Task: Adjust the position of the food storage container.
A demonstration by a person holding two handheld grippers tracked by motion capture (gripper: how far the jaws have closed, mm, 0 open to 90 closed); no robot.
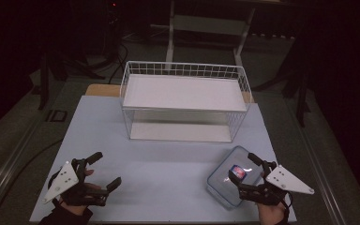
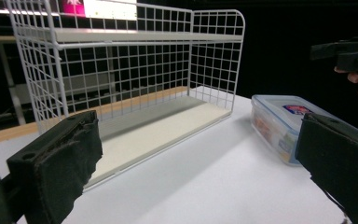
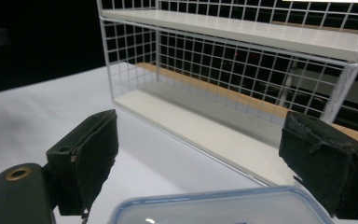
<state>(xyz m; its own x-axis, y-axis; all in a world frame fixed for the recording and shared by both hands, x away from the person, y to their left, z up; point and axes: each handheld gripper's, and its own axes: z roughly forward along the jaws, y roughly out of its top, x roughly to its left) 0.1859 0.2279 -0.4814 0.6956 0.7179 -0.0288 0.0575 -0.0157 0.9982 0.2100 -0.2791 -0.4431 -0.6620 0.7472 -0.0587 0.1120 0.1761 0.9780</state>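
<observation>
A white wire shelf rack (image 1: 183,101) (image 2: 135,74) (image 3: 242,70) with two white boards stands at the back middle of the table. A clear plastic food box (image 1: 228,183) (image 2: 279,123) (image 3: 223,207) with a blue-rimmed lid and a small label lies at the front right. My right gripper (image 1: 249,174) (image 3: 205,163) hovers open over the box's near end, its jaws spread wide above the lid. My left gripper (image 1: 104,169) (image 2: 200,168) stands open at the front left over bare table, nothing between its jaws.
The pale table top (image 1: 168,164) ends at a front edge near both hands. A wooden strip (image 1: 103,90) shows behind the rack. Dark floor, a metal frame (image 1: 206,23) and cables surround the table.
</observation>
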